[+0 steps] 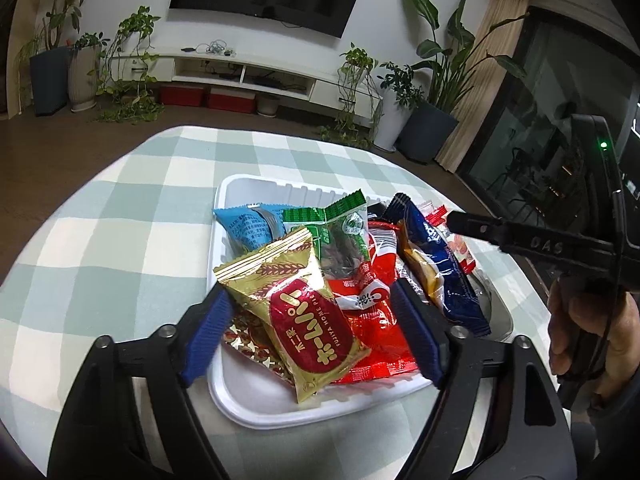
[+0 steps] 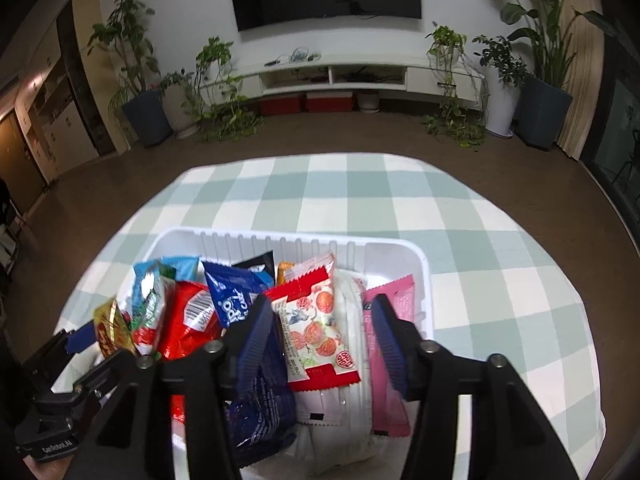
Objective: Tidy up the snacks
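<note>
A white plastic tray [image 1: 224,208] holds several snack packets. In the left wrist view my left gripper [image 1: 310,330] is open over the tray's near end, its blue pads either side of a gold and red pie packet [image 1: 296,312], with red [image 1: 372,280], green [image 1: 340,228], light blue [image 1: 248,226] and dark blue [image 1: 448,272] packets behind. In the right wrist view my right gripper [image 2: 320,340] is open above the tray [image 2: 420,264], over a red and white fruit packet [image 2: 316,328], between a dark blue packet [image 2: 256,408] and a pink packet [image 2: 384,392].
The tray sits on a round table with a green and white checked cloth [image 2: 360,200]. The right gripper's body [image 1: 540,244] and the hand on it show at the right of the left wrist view. Floor, plants and a TV cabinet lie beyond.
</note>
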